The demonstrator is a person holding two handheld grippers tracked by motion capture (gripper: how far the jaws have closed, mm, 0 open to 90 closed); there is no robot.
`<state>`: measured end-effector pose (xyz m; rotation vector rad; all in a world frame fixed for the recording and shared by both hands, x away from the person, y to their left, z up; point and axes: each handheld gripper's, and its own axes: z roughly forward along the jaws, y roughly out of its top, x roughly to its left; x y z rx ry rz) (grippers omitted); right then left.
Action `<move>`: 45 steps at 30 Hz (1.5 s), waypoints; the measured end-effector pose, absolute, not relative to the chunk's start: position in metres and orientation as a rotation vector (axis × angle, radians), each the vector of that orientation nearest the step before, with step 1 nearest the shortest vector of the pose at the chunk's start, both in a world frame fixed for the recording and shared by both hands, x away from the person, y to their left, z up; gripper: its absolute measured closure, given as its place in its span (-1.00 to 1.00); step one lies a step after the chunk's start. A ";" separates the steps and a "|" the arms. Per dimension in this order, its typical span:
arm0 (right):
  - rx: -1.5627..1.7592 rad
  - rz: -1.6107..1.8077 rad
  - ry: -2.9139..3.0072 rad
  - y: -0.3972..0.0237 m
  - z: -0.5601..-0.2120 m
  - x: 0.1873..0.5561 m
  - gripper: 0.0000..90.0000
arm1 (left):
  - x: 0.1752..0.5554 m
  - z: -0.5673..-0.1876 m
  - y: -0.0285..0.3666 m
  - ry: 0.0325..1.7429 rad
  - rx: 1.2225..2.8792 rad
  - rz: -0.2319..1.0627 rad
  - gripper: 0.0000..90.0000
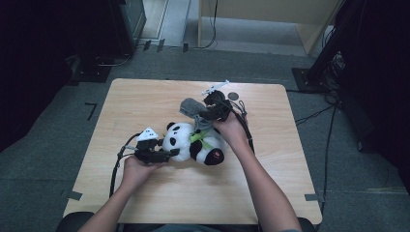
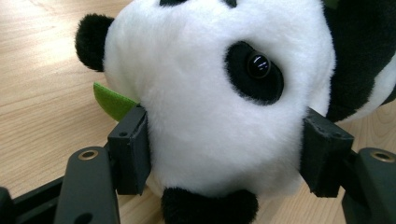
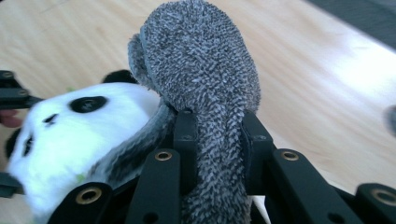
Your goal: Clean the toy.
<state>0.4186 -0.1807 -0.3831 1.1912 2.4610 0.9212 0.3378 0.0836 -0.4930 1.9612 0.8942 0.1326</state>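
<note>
A black-and-white panda plush (image 1: 193, 145) lies on its side in the middle of the wooden table (image 1: 145, 101). My left gripper (image 1: 163, 154) is shut on the panda's head (image 2: 210, 116), with both pads (image 2: 133, 149) pressing into the white fur. A green felt piece (image 2: 112, 100) sticks out behind the head. My right gripper (image 1: 209, 115) sits just above the panda's body and is shut on a grey fuzzy cloth (image 3: 205, 79), which rises between its jaws. The cloth (image 1: 191, 107) stands up over the panda (image 3: 79, 135).
A small dark round disc (image 1: 233, 95) lies near the table's far edge. Cables trail from both grippers across the tabletop. Black stands (image 1: 333, 48) and cables sit on the floor to the right. A light wooden cabinet (image 1: 270, 14) is at the back.
</note>
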 end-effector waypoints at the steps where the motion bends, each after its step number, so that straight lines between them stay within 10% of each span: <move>1: 1.194 0.917 2.452 -0.183 -0.381 0.418 0.64 | 0.337 -0.494 0.084 0.891 1.957 0.135 -0.32; 30: 0.983 1.033 2.687 -0.107 -0.393 0.380 0.52 | 0.337 -0.494 0.084 0.897 1.950 0.127 -0.37; 45: 1.021 1.013 2.634 -0.135 -0.391 0.389 0.60 | 0.338 -0.493 0.084 0.899 1.943 0.119 -0.37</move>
